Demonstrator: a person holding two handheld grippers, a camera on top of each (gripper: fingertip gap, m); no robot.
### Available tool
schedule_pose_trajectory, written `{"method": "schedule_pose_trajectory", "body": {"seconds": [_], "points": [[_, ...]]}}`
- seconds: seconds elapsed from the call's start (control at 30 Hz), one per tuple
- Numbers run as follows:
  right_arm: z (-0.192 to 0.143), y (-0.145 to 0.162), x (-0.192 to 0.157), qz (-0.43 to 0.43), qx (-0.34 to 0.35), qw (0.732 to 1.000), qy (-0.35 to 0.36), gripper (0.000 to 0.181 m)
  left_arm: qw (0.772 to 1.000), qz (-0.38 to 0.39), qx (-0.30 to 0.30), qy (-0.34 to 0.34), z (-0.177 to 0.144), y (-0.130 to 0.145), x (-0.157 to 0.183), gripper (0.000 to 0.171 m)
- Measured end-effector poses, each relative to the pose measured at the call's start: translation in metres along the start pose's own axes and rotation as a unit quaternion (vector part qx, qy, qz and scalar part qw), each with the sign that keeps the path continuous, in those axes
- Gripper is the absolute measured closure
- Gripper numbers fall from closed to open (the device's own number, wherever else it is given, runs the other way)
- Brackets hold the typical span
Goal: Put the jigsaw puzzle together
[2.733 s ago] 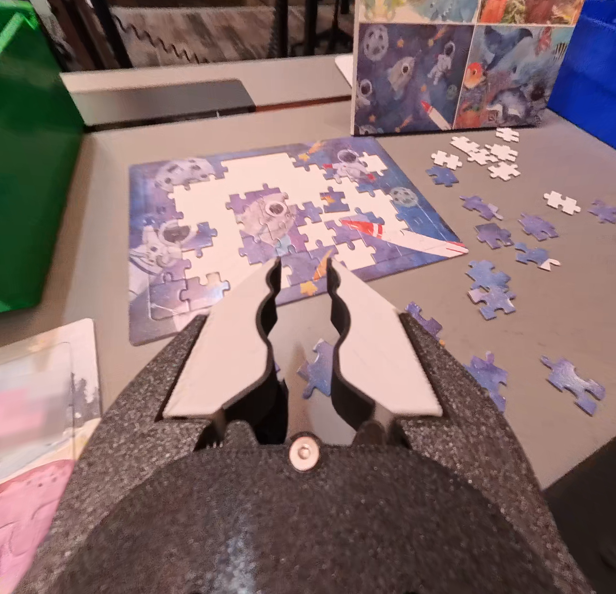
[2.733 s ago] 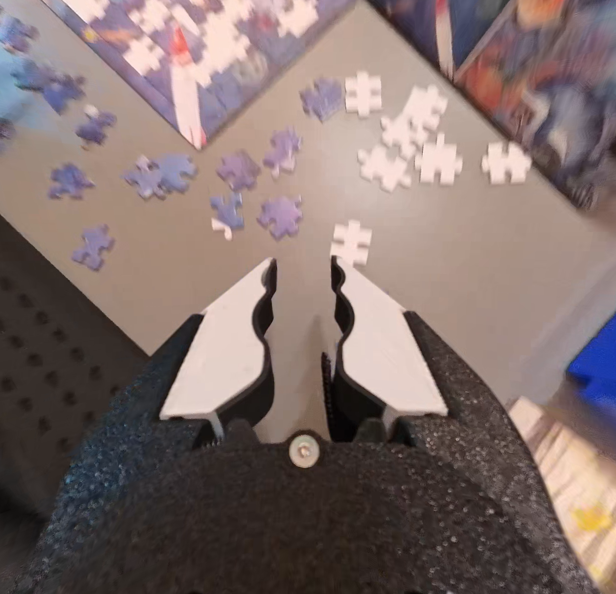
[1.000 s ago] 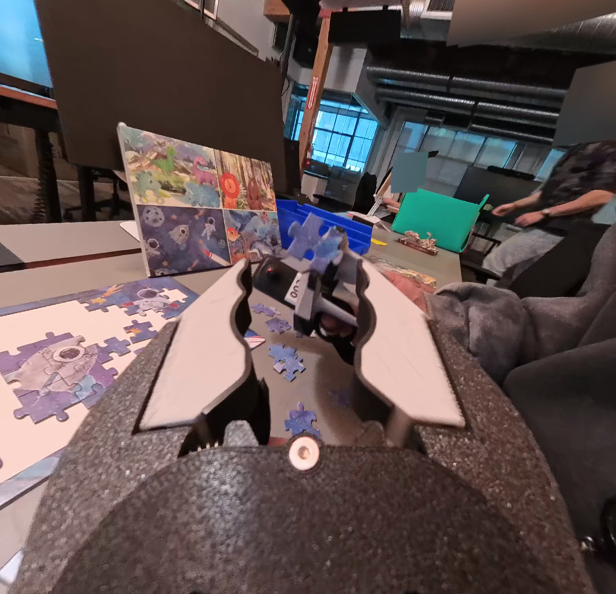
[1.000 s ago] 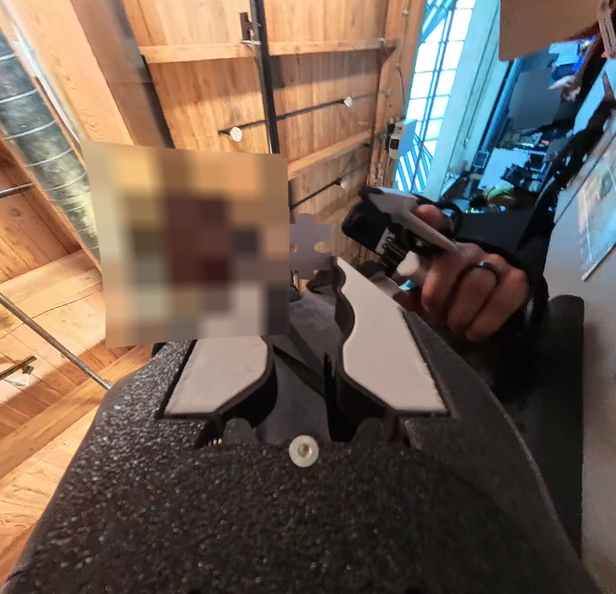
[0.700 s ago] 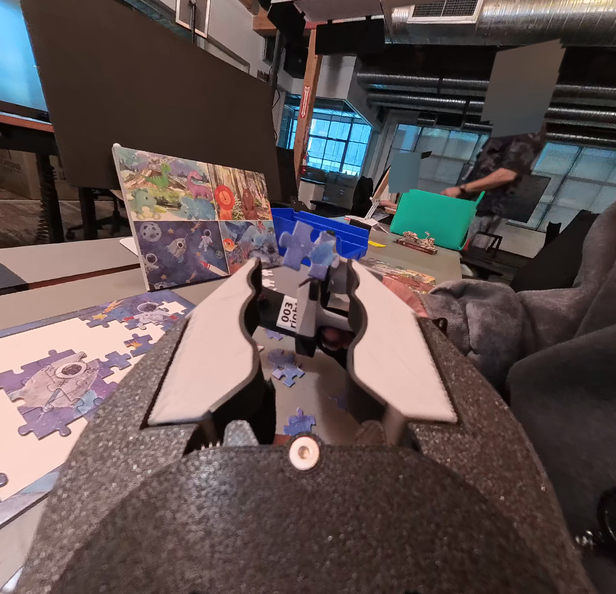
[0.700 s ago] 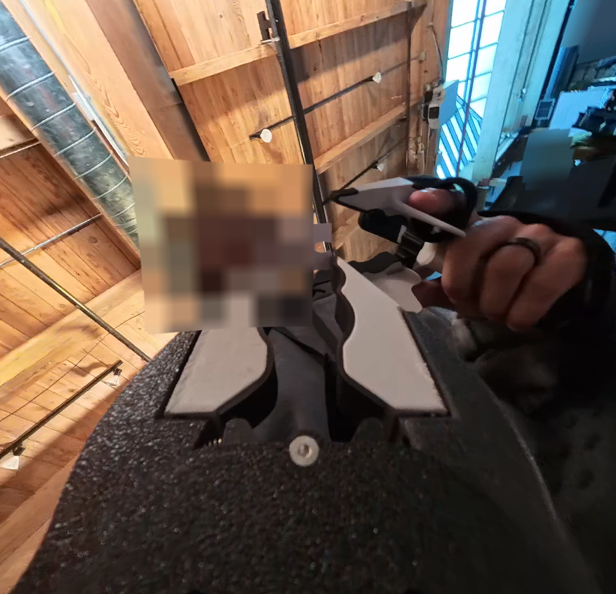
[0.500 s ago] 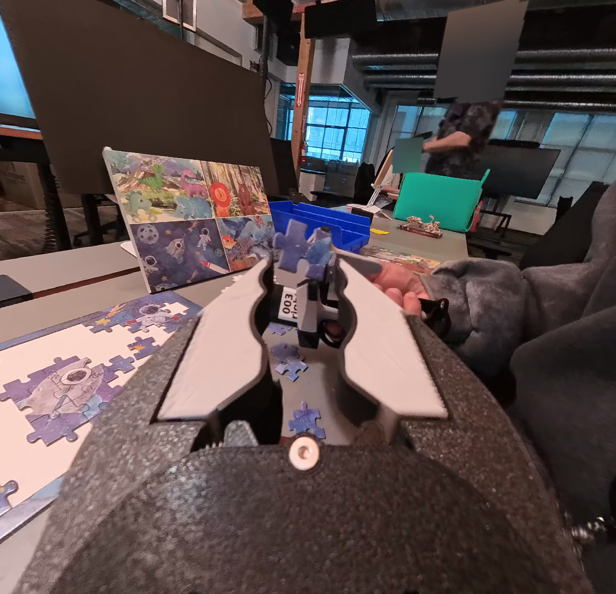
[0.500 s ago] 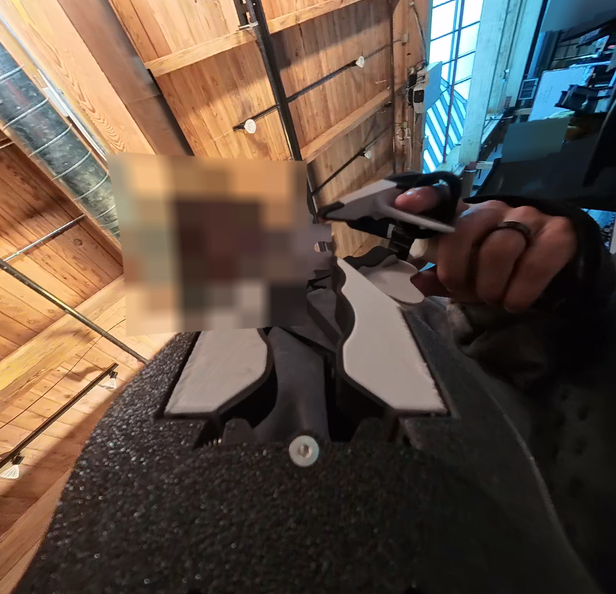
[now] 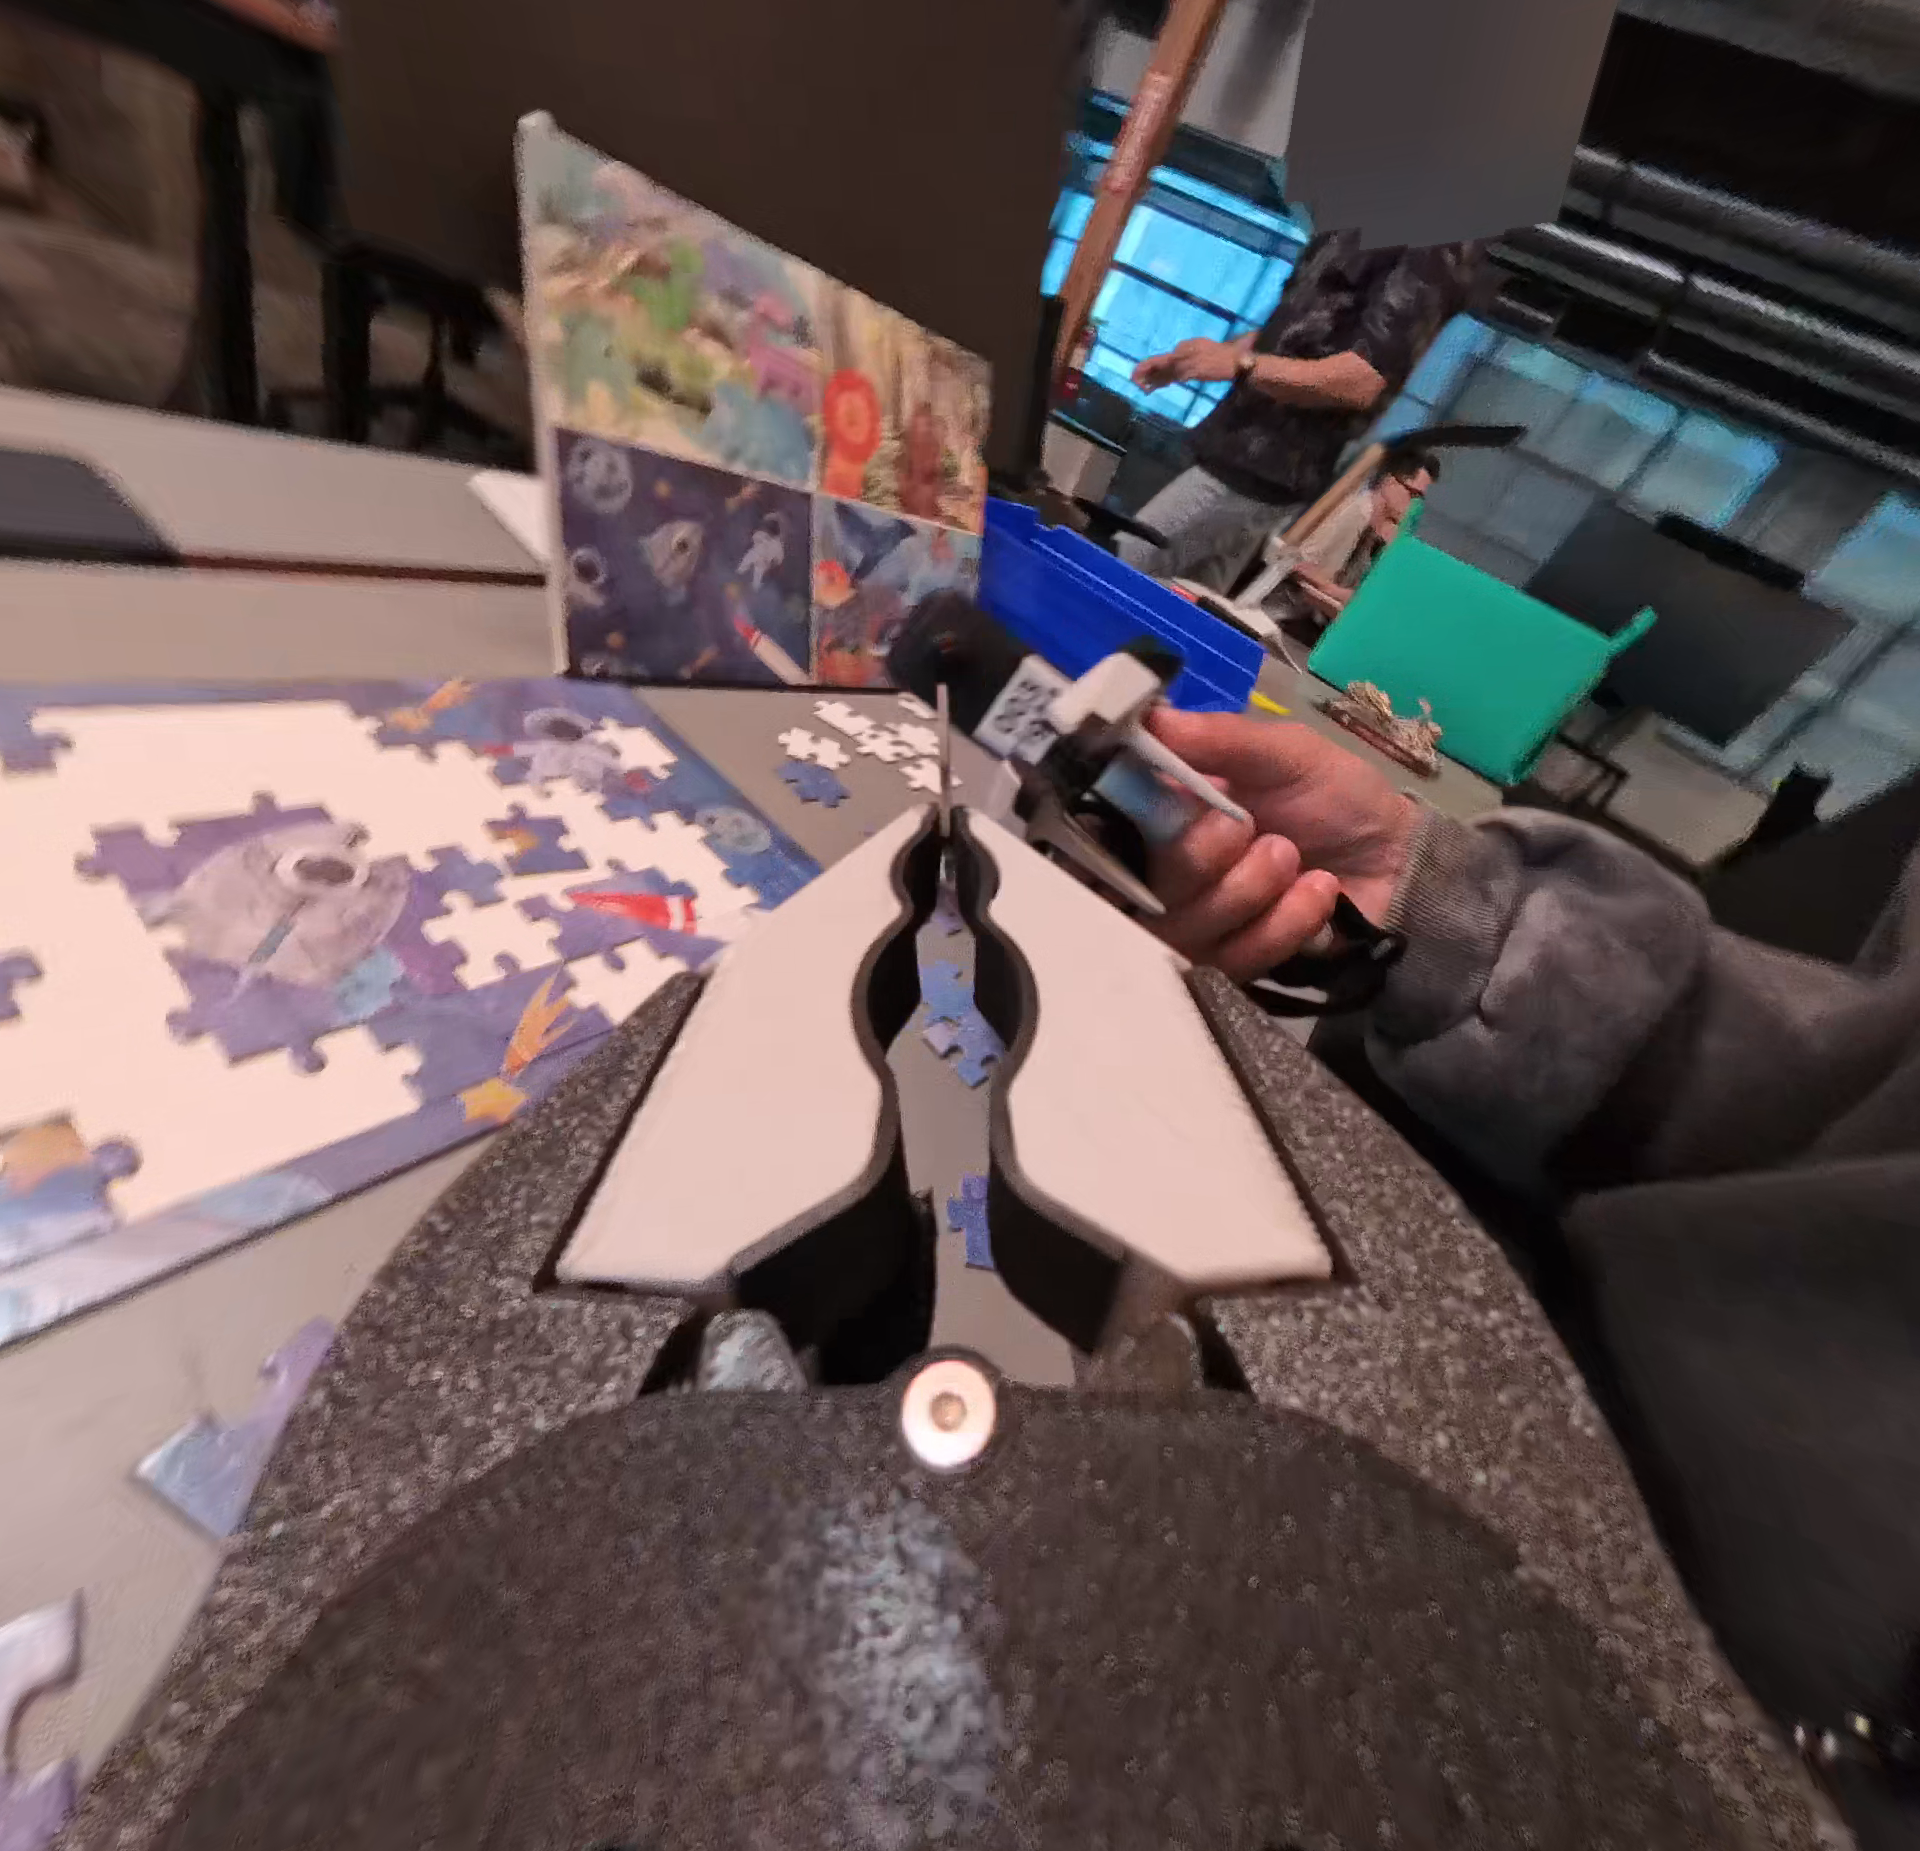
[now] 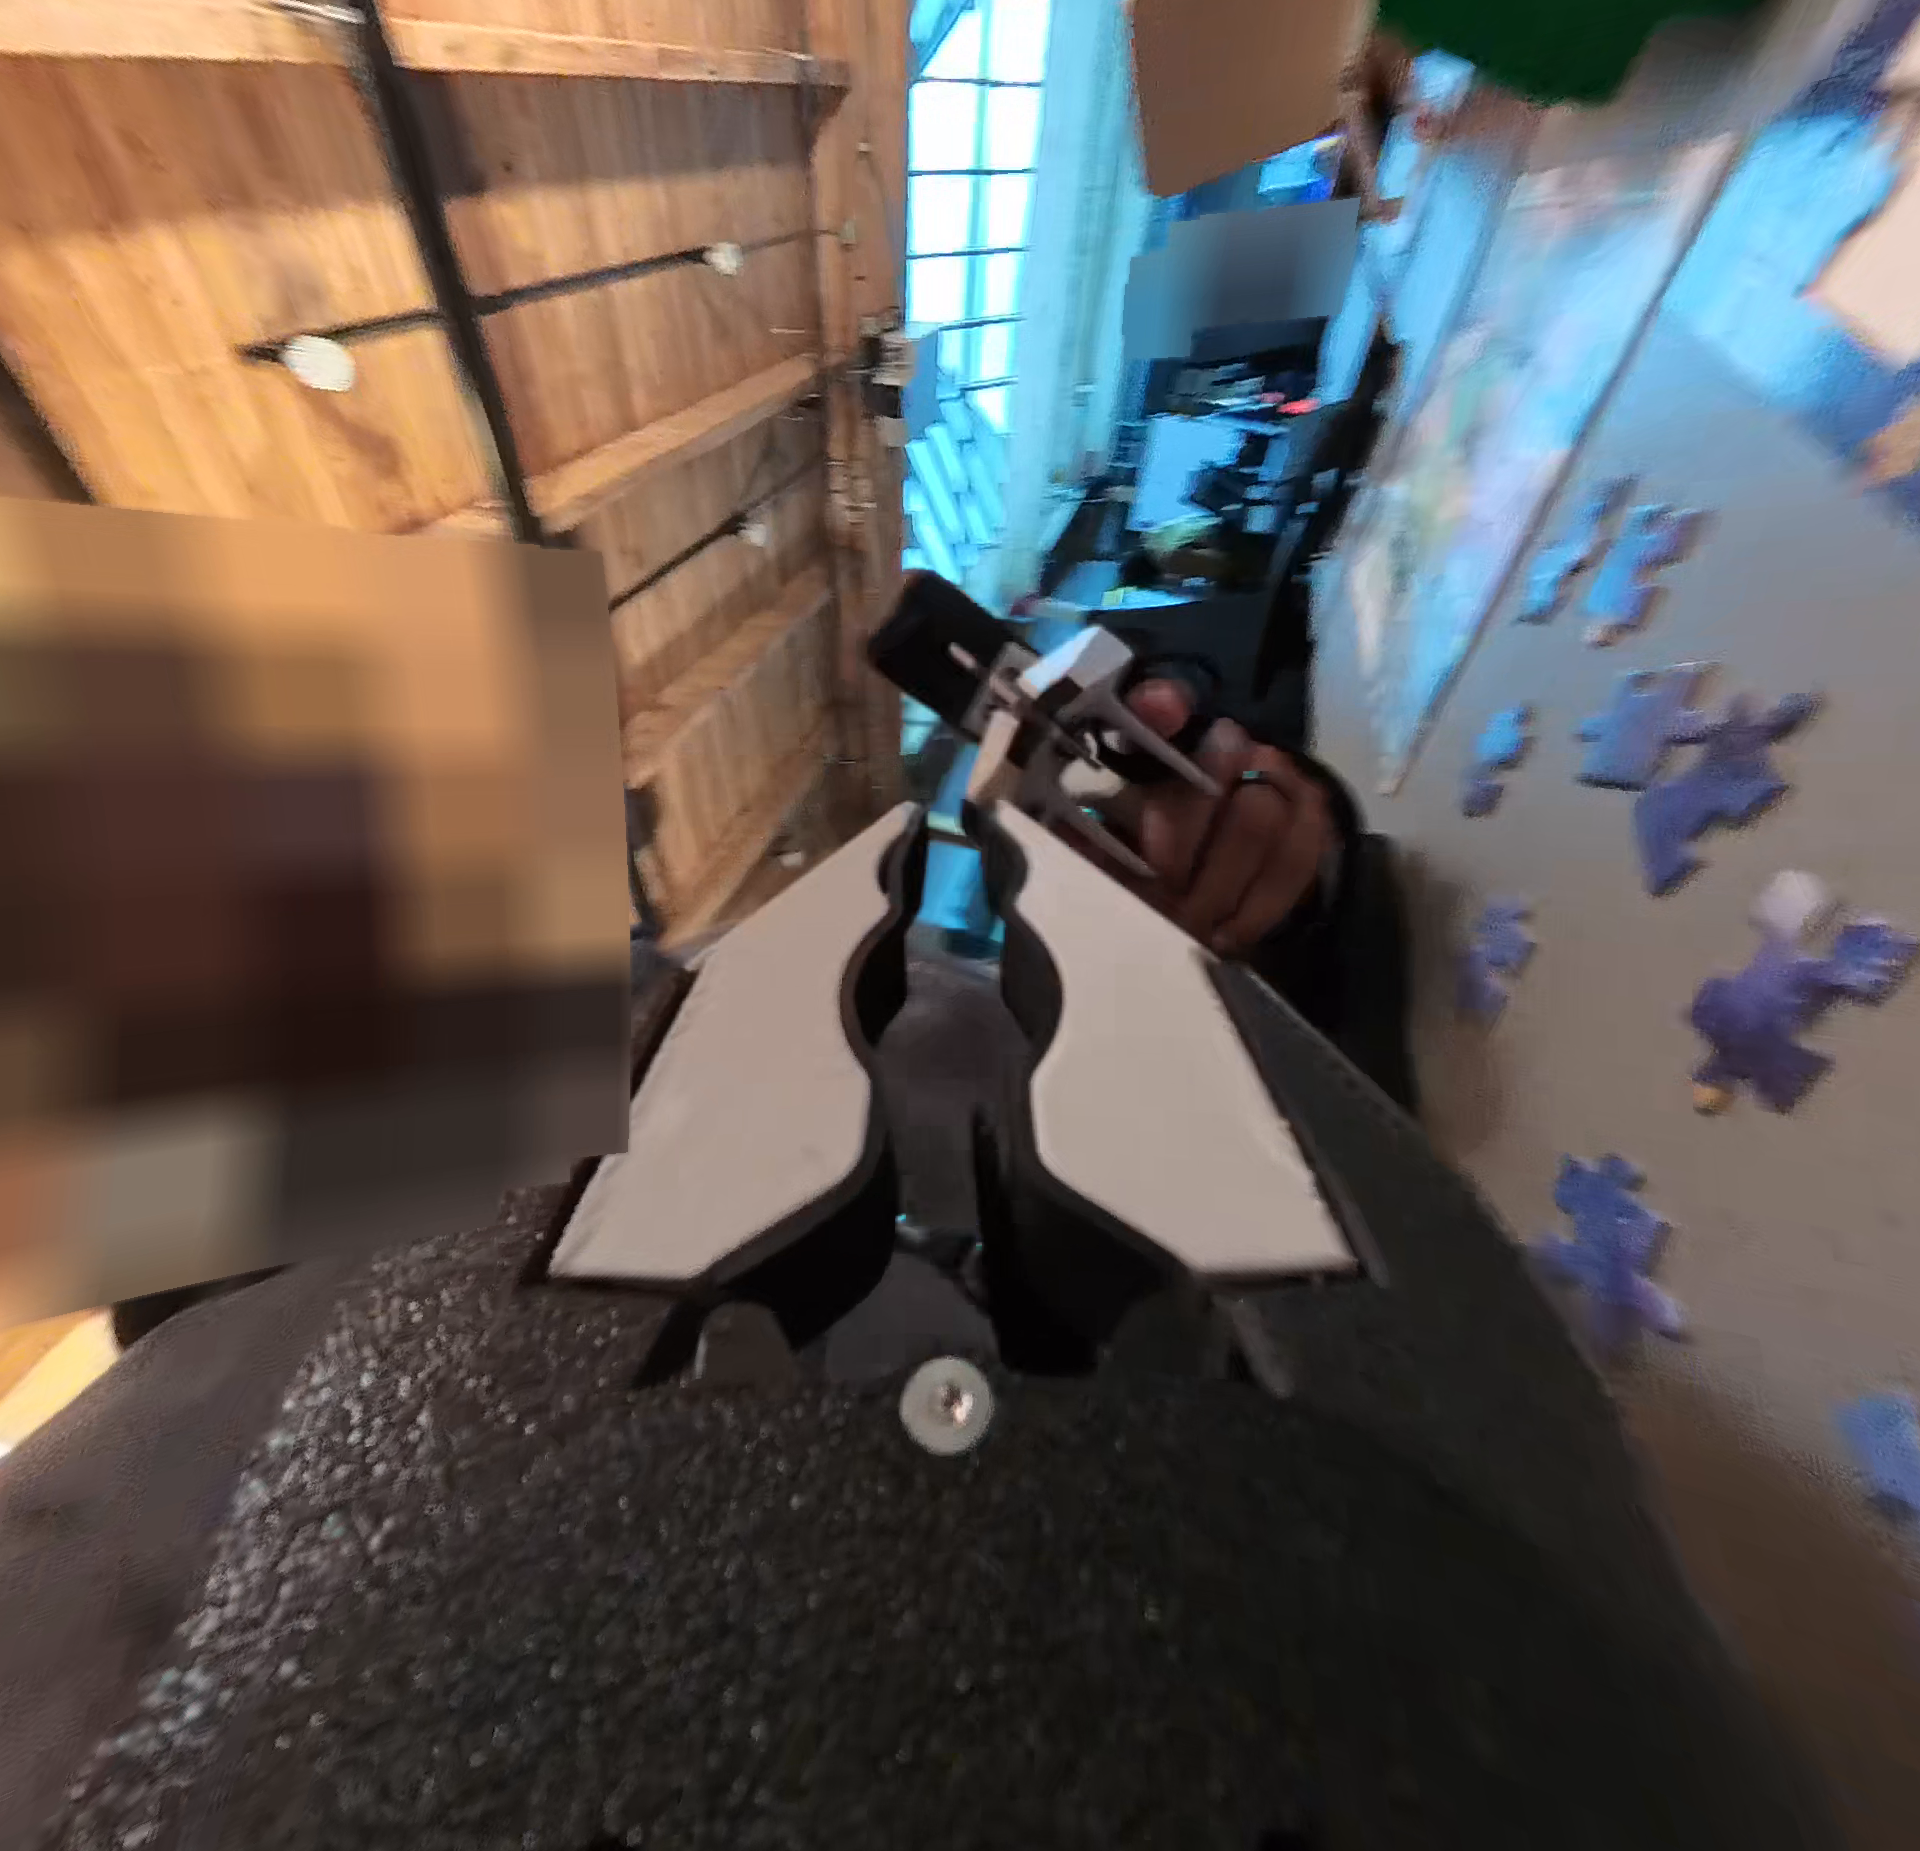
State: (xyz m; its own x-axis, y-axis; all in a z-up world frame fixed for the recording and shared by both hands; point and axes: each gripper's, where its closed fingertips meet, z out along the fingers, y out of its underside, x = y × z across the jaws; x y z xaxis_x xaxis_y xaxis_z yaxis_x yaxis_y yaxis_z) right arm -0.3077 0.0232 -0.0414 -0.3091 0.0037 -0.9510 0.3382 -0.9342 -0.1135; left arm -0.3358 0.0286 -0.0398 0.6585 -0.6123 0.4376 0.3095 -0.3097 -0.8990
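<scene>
In the left wrist view my left gripper (image 9: 943, 830) is shut on a puzzle piece (image 9: 941, 752), which stands edge-on above the fingertips as a thin upright sliver. The partly filled space puzzle board (image 9: 312, 918) lies on the grey table to the left. A hand (image 9: 1278, 845) holds the right gripper's body (image 9: 1091, 731) just right of my fingertips. In the blurred right wrist view my right gripper (image 10: 951, 825) is narrowly open with nothing between its fingers. The left gripper's body (image 10: 1039, 721) shows just beyond it.
The picture box (image 9: 748, 513) stands upright behind the board. White loose pieces (image 9: 873, 741) and blue ones (image 9: 956, 1032) lie on the table, and also show in the right wrist view (image 10: 1704, 762). A blue bin (image 9: 1101, 606) and a green bin (image 9: 1455, 658) stand beyond. A person (image 9: 1278, 419) stands far back.
The right gripper held the piece up between the left gripper's open fingers. The left gripper has since shut on it, the right gripper has let go and drawn away to the right.
</scene>
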Motion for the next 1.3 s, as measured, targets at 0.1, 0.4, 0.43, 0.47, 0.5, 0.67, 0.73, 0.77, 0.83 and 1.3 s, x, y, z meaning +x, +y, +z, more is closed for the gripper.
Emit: {"method": "schedule_pose_trajectory", "body": {"seconds": [0.1,0.4,0.43,0.47,0.5,0.67,0.73,0.77,0.83,1.3], "points": [[-0.01,-0.017,0.004,-0.067,0.01,0.994,0.081,0.165,0.99,-0.121,0.017,-0.067,-0.008,-0.008,-0.044,0.17],[-0.047,-0.06,0.031,-0.284,0.065,0.919,0.267,0.167,0.925,-0.313,-0.006,-0.215,-0.004,-0.001,-0.149,0.17],[-0.046,-0.056,0.027,-0.282,0.068,0.922,0.255,0.167,0.923,-0.307,-0.02,-0.231,0.001,0.001,-0.156,0.17],[-0.045,-0.052,0.02,-0.288,0.069,0.924,0.239,0.167,0.92,-0.299,-0.033,-0.252,0.004,0.005,-0.164,0.17],[-0.044,-0.049,0.017,-0.296,0.07,0.924,0.232,0.169,0.916,-0.293,-0.04,-0.273,0.005,0.007,-0.171,0.17],[-0.046,-0.045,0.01,-0.276,0.066,0.936,0.207,0.168,0.901,-0.295,-0.063,-0.312,0.016,0.017,-0.189,0.17],[-0.048,-0.045,0.007,-0.265,0.076,0.942,0.193,0.167,0.895,-0.296,-0.072,-0.326,0.016,0.021,-0.195,0.17],[-0.048,-0.045,0.007,-0.26,0.076,0.944,0.19,0.167,0.894,-0.295,-0.077,-0.328,0.016,0.023,-0.196,0.17],[-0.048,-0.043,0.009,-0.249,0.071,0.948,0.185,0.166,0.894,-0.294,-0.079,-0.327,0.016,0.023,-0.196,0.17],[-0.047,-0.041,0.02,-0.228,0.059,0.953,0.189,0.164,0.899,-0.286,-0.114,-0.312,0.023,0.03,-0.194,0.17]]}}
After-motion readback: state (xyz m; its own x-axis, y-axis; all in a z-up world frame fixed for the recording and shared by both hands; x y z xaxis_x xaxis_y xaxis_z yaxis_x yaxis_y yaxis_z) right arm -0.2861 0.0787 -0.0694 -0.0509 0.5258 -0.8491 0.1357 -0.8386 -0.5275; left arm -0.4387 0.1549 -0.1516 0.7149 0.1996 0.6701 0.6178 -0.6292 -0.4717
